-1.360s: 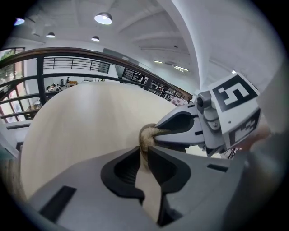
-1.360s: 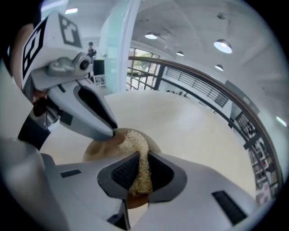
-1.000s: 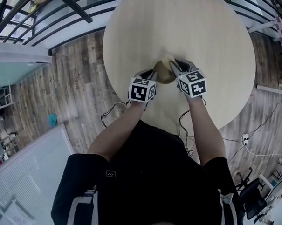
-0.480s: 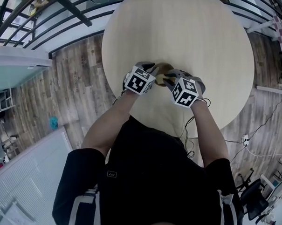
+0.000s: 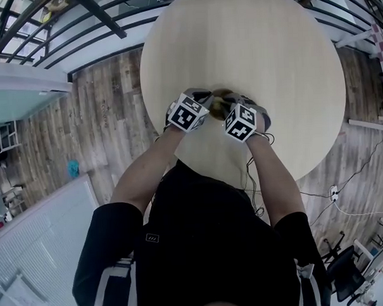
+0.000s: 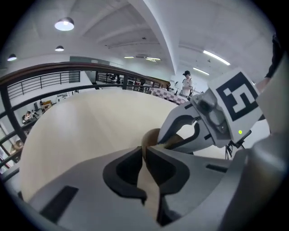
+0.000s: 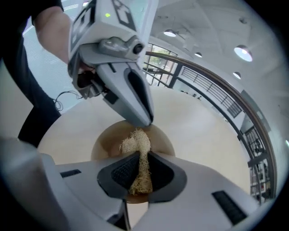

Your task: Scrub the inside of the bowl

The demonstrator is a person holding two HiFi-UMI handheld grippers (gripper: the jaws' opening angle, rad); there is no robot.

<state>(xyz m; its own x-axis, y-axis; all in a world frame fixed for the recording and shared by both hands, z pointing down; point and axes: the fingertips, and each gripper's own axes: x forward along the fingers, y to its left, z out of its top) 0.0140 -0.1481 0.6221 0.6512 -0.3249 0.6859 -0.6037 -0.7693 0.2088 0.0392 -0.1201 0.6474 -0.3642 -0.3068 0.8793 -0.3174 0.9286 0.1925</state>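
Brown bowl [image 7: 106,137] — one, straw-coloured scrubber [image 7: 139,149] — one

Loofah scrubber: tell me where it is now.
In the right gripper view the loofah scrubber is clamped between the right hand-held gripper's jaws, its free end reaching into the bowl on the table, close to the left hand-held gripper's tip.

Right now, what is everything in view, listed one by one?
table: one, pale wood, round, under everything
bowl: one, brown, on the table
scrubber: one, straw-coloured, over the bowl's inside
floor: one, wood planks, around the table
railing: one, dark, beyond the table
left gripper: one, grey, jaws just closed, tips at the bowl's rim, pinch unclear
right gripper: one, grey, shut on the scrubber
arms: two, bare, holding the grippers
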